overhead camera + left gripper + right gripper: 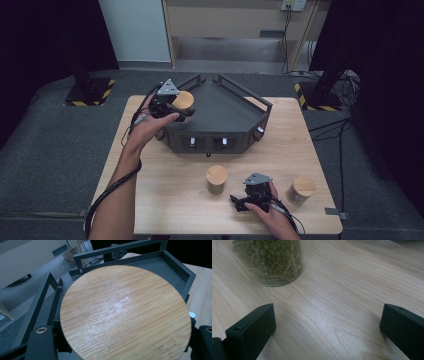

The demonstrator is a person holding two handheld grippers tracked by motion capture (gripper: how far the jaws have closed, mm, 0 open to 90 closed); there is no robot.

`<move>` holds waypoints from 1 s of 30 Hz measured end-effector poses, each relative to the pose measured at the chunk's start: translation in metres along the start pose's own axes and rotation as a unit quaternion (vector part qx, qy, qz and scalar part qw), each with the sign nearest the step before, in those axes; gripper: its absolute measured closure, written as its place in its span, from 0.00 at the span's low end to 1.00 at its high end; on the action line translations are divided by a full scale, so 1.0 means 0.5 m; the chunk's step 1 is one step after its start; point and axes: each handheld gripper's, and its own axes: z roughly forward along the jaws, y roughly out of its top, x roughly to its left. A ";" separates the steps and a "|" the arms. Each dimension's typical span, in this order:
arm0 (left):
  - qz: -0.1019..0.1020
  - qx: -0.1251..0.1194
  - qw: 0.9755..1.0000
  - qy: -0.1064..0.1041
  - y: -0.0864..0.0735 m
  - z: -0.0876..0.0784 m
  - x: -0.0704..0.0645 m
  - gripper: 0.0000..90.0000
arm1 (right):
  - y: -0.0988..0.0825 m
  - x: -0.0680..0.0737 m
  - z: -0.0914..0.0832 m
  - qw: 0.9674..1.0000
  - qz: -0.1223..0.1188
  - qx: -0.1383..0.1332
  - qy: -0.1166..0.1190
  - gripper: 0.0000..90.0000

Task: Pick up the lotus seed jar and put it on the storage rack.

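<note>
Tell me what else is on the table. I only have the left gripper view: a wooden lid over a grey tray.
Observer: Two more lidded jars stand in front of the tray: a middle jar and a right jar.
Operator: Report the right gripper.
Observer: The right gripper rests on the table between them, jaws open and empty.
Operator: Say what's near its jaws.
Observer: A jar of green beans.

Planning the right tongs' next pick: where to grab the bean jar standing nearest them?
Grip the bean jar on its glass wall below the wooden lid, tongs level, coming from the right tongs side. It stands upright and alone on the table; the wide flat lid gives a top grab little hold.
</note>
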 end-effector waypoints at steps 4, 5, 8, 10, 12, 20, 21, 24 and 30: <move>0.001 0.001 1.000 -0.001 0.002 0.008 0.003 0.27 | 0.000 0.000 0.000 1.000 0.000 0.000 0.000 0.00; 0.001 0.001 1.000 -0.001 0.001 0.011 0.004 0.27 | 0.000 0.000 0.000 1.000 0.000 0.000 0.000 0.00; -0.002 0.004 1.000 0.001 0.000 0.017 0.007 0.27 | 0.000 0.000 0.000 1.000 0.000 -0.001 0.000 0.00; -0.004 0.006 1.000 0.003 -0.002 0.021 0.010 0.27 | 0.000 0.000 0.000 1.000 0.000 -0.001 0.000 0.01; -0.010 0.007 1.000 0.005 -0.006 0.024 0.013 0.27 | 0.000 0.000 0.000 1.000 0.001 -0.001 0.000 0.00; -0.018 0.013 1.000 0.006 -0.018 0.038 0.020 0.27 | 0.000 0.000 0.000 1.000 0.001 -0.001 0.000 0.00; -0.019 0.014 1.000 0.006 -0.018 0.039 0.021 0.27 | 0.000 0.000 0.000 1.000 0.001 -0.001 0.000 0.00; -0.021 0.014 1.000 0.006 -0.021 0.044 0.022 0.27 | 0.000 -0.001 0.000 1.000 0.000 -0.001 0.001 0.00; -0.023 0.019 1.000 0.006 -0.027 0.052 0.024 0.27 | 0.000 -0.001 0.000 1.000 0.000 0.000 0.001 0.00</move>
